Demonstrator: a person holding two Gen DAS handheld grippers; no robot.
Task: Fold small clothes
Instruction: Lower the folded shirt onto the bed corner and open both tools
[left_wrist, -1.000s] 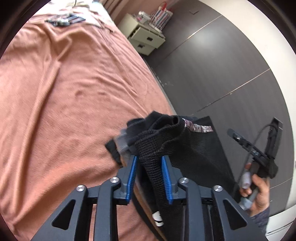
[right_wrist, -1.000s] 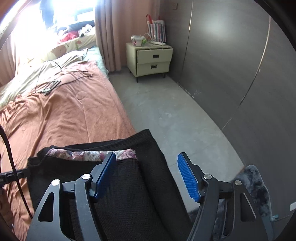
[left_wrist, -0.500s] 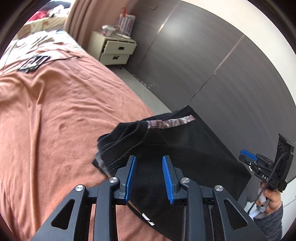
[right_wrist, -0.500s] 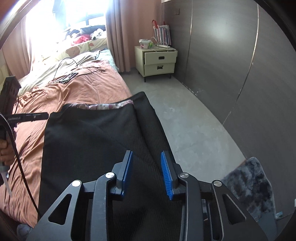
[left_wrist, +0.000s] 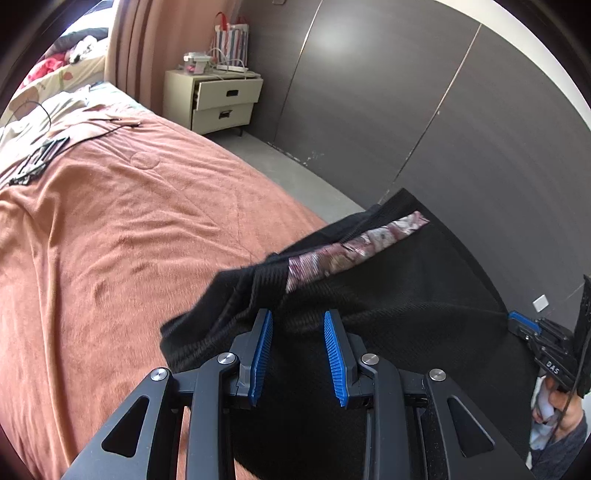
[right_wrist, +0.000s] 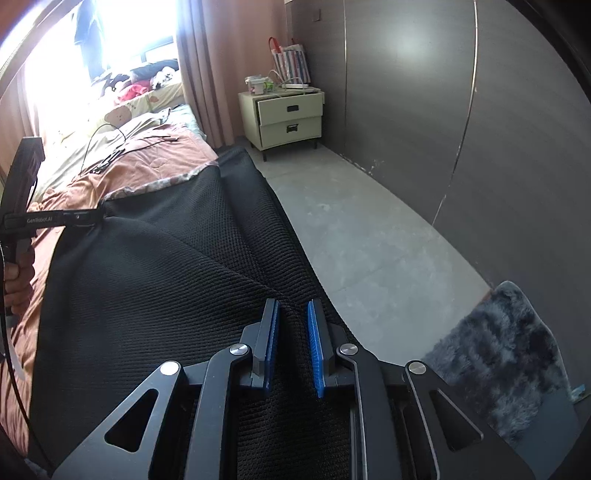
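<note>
Currently both tongs, left (left_wrist: 297, 352) and right (right_wrist: 291, 345), pinch the black garment (right_wrist: 155, 288) narrowly over the bed (left_wrist: 110, 240); thin bites may slip, dropping it floorward.

The right gripper (right_wrist: 291, 325), black with blue ribbed pads, pinches a fold of the black knit garment (right_wrist: 166, 280), which stretches left to the other black gripper (right_wrist: 79, 218) over the salmon-pink bedspread (right_wrist: 155, 155). Far off stands a cream two-drawer nightstand (right_wrist: 286, 120); near right lies a grey shaggy rug (right_wrist: 506, 354).
</note>
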